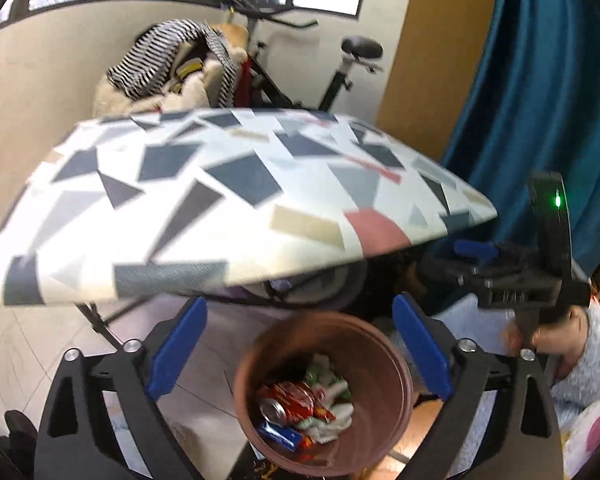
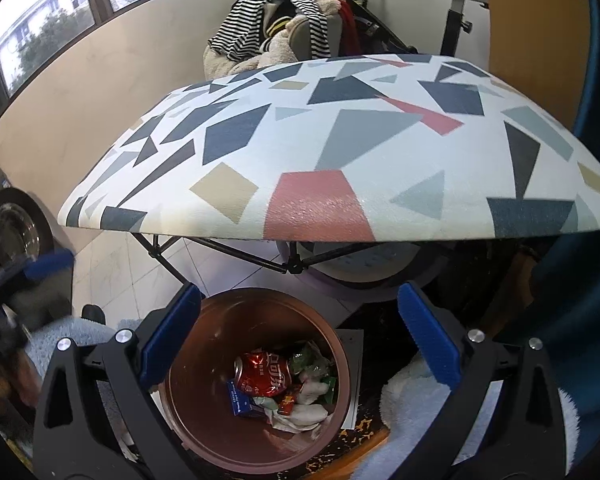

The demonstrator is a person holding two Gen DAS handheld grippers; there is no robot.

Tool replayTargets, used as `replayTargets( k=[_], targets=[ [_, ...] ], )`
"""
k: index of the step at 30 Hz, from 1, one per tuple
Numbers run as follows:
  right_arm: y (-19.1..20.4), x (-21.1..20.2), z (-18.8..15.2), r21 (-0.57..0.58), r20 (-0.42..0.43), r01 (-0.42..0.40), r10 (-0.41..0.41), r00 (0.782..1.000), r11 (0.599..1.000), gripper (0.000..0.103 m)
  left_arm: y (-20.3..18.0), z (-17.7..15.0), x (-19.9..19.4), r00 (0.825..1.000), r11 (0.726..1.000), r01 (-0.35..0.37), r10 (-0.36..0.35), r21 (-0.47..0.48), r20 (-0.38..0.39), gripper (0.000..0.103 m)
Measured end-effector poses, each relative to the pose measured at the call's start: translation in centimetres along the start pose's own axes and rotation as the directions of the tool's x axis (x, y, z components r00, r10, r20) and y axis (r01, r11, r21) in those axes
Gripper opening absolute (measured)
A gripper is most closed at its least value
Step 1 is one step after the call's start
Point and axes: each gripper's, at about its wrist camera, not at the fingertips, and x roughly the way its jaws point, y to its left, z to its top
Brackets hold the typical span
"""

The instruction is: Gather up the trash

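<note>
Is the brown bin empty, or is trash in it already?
Not empty: the bin holds a crushed red can, wrappers and crumpled paper at its bottom.

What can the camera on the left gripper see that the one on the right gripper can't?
Only the left view shows the blue curtain, and the right gripper with the hand holding it. Only the right view shows the washing machine door at its left edge. Both share the brown bin with a crushed red can and wrappers inside, the patterned ironing board, the exercise bike and the striped clothes.
</note>
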Motion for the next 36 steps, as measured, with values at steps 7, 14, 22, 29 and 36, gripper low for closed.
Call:
replayTargets(
  k=[7, 14, 22, 29, 36],
  targets=[
    [1.5, -2.0, 2.4, -0.087, 0.042, 0.05, -0.047, 0.998, 0.995, 0.097, 0.2, 4.3, -4.0, 0.992, 0.998, -0.054, 0.052, 0.014, 0.116, 0.097],
    [2.6, -5.9, 5.7, -0.098, 0.127, 0.06, -0.047, 0.991, 0.993, 0.097, -0.3, 8.4, -8.6, 0.964, 0.995, -0.1, 0.097, 0.002, 0.247, 0.097],
    [2.8, -10.1, 10.3, -0.124, 0.196, 0.046, -0.021, 0.98, 0.991, 0.097, -0.8, 11.6, -11.5, 0.951, 0.992, -0.126, 0.127, -0.021, 0.282, 0.097],
    [3.4, -12.8, 12.4, -0.139, 0.234, 0.038, -0.004, 0.972, 0.99, 0.097, 0.2, 12.5, -11.7, 0.954, 0.991, -0.104, 0.122, -0.078, 0.275, 0.097],
    [4.2, -14.1, 13.3, -0.147, 0.247, 0.04, -0.002, 0.969, 0.988, 0.097, -0.3, 12.6, -11.8, 0.94, 0.981, -0.183, 0.192, -0.06, 0.283, 0.097]
  ],
)
